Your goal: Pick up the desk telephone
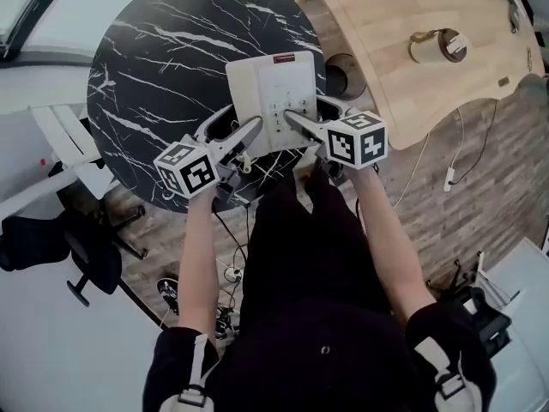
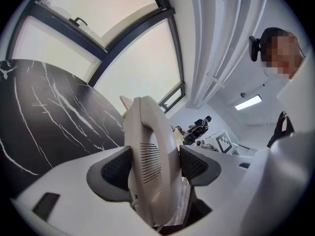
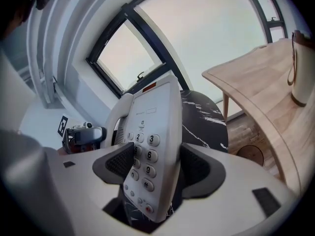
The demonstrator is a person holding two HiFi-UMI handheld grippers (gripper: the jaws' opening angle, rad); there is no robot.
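Observation:
A beige desk telephone [image 1: 274,93] with a keypad and a handset along its left side hangs tilted above the round black marble table [image 1: 163,67]. My left gripper [image 1: 236,125] holds its left side; in the left gripper view the pads press on both faces of the handset [image 2: 150,161]. From the other side my right gripper [image 1: 307,110] clamps the keypad edge, and the right gripper view shows the number keys [image 3: 147,156] between its pads. Both grippers are shut on the telephone. The telephone's underside is hidden.
A light wooden table [image 1: 429,24] with a cup-like thing [image 1: 437,45] stands at the right. A dark office chair [image 1: 69,247] is at the lower left. Cables [image 1: 450,178] lie on the brick-pattern floor. Large windows run behind the marble table [image 3: 204,117].

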